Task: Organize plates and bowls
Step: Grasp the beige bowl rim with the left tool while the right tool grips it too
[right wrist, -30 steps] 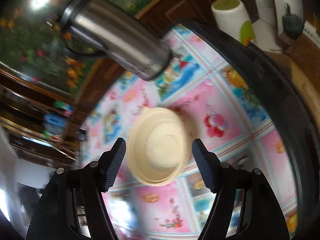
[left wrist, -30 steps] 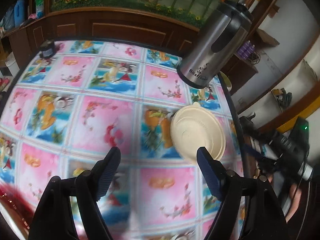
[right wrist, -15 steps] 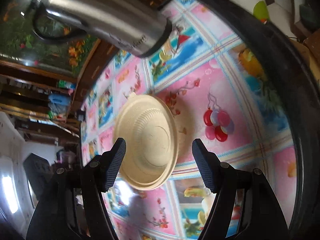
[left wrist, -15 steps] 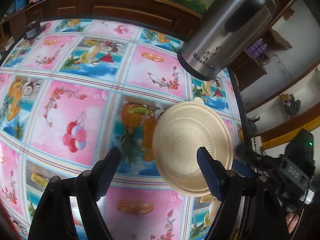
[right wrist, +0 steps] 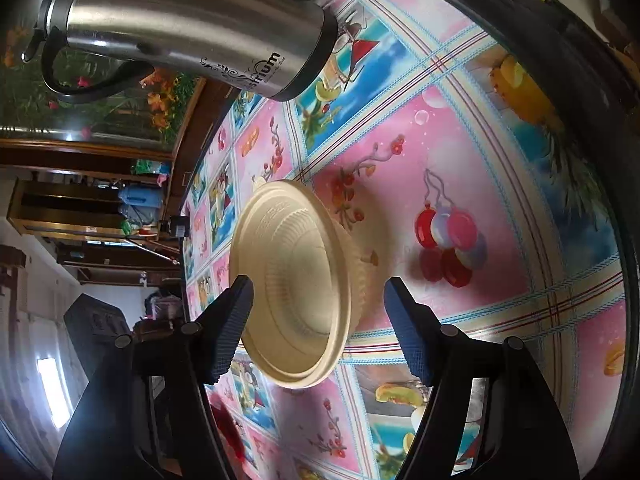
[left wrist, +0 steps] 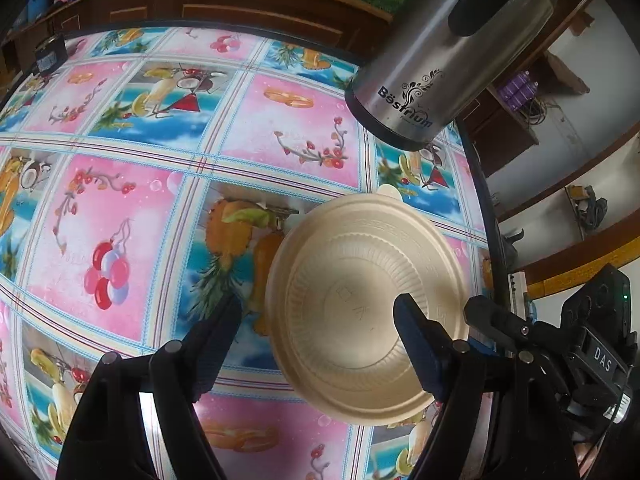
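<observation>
A cream ribbed bowl (left wrist: 360,300) stands upright on the bright fruit-print tablecloth (left wrist: 128,216), near the table's right edge. My left gripper (left wrist: 318,308) hangs open above it, with one finger (left wrist: 416,340) over the bowl's inside and the other left of the rim. In the right wrist view the bowl (right wrist: 296,280) sits between the fingers of my right gripper (right wrist: 319,285). Those jaws are closing, and the pads stand clear of the rim. One black finger (left wrist: 492,320) of the right gripper shows at the bowl's right side in the left wrist view.
A tall steel thermos jug (left wrist: 440,60) stands just beyond the bowl, and also shows in the right wrist view (right wrist: 192,28). The table's dark rim (right wrist: 580,92) runs close by. A small dark object (left wrist: 50,54) sits at the far left edge. Wooden cabinets stand behind.
Both grippers have come down and closer to the bowl, which now fills more of each view. The bowl and the jug have not moved.
</observation>
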Tool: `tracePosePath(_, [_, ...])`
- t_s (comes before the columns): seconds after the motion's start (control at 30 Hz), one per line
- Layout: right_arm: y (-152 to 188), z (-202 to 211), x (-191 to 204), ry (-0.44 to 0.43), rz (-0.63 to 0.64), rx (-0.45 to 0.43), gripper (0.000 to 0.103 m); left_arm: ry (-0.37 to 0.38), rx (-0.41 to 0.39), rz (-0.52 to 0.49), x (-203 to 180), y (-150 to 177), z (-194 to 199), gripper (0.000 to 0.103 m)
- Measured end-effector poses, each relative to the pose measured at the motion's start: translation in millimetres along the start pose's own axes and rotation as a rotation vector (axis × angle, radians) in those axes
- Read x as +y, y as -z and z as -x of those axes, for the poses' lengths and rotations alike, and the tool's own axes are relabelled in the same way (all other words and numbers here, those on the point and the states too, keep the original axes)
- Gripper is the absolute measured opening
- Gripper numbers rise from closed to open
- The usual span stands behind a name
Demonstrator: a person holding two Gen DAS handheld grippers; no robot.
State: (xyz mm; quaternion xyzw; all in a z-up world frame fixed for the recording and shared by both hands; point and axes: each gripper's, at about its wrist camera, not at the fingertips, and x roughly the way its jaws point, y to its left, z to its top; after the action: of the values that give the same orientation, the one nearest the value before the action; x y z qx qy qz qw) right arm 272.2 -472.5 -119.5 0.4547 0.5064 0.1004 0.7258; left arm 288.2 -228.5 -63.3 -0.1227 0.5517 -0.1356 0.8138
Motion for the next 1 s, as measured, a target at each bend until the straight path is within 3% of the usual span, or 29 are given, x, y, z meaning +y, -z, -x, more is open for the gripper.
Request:
tracePosePath(0.1, [0, 3, 1, -0.013, -0.004, -0.022, 0.060, 0.001, -0.003, -0.004, -1, 1, -1, 0.078])
tracePosePath(0.27, [-1, 3, 0, -0.028, -0.019, -0.037, 0.058, -0.021, -0.016, -0.027, -3, 2, -1, 0.076])
tracePosePath(0.4, [-3, 0, -2, -0.015, -0.026, -0.039, 0.055, -0.033, -0.030, -0.039, -3, 2, 1, 0.069])
tracePosePath(0.53, [-4, -2, -1, -0.003, -0.023, -0.044, 0.047, -0.047, -0.024, -0.043, -2, 2, -1, 0.056])
tracePosePath(0.6, [-4, -5, -1, 0.008, -0.022, -0.042, 0.037, -0.060, -0.021, -0.053, -3, 2, -4, 0.052])
tracePosePath(0.77, [-5, -12, -2, 0.031, -0.022, -0.040, 0.026, -0.072, -0.027, -0.063, -3, 3, -5, 0.044])
tracePosePath(0.87, [-4, -13, 0, 0.062, -0.005, -0.050, 0.016, -0.096, -0.040, -0.069, -2, 3, -4, 0.034])
tracePosePath(1.0, [-5, -15, -1, 0.075, 0.002, -0.056, 0.012, -0.117, -0.045, -0.080, 2, 2, -5, 0.021])
